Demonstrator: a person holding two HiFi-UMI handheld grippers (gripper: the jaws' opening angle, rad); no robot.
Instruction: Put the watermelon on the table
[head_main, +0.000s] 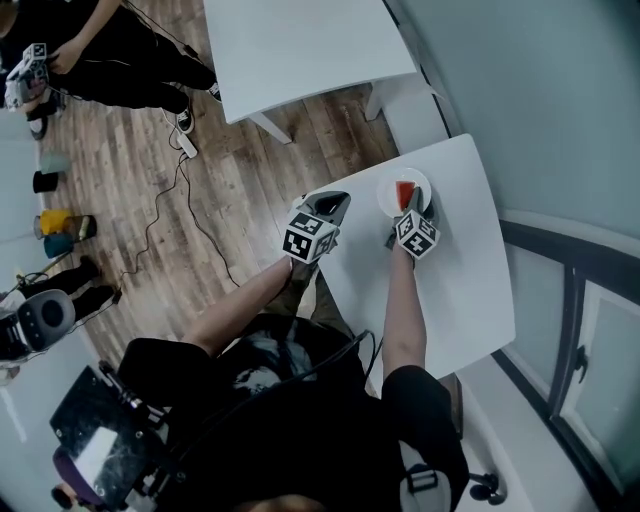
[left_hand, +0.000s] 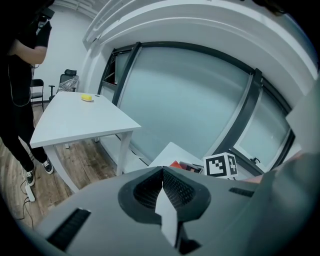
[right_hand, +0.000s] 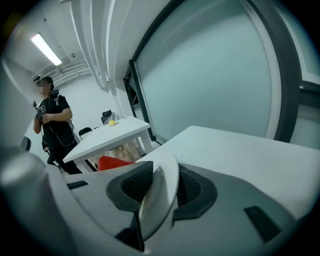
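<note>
The right gripper (right_hand: 161, 175) is clamped on the near rim of a round white plate (head_main: 388, 196), which fills the gap between its jaws. The left gripper (left_hand: 162, 172) has its jaws pressed together with nothing between them. It hangs at the near edge of the small white rectangular table (head_main: 450, 290), beside the right gripper.

A red wedge of watermelon (head_main: 404, 192) lies on the plate, just beyond the right gripper's jaws. I cannot tell whether the plate rests on the tabletop or is slightly raised.

The step in hand looks like steadying the plate. Next, the left gripper would probably need to open, cross to the wedge and take it by its sides.

Farther off stands a larger white table (head_main: 300, 50).
</note>
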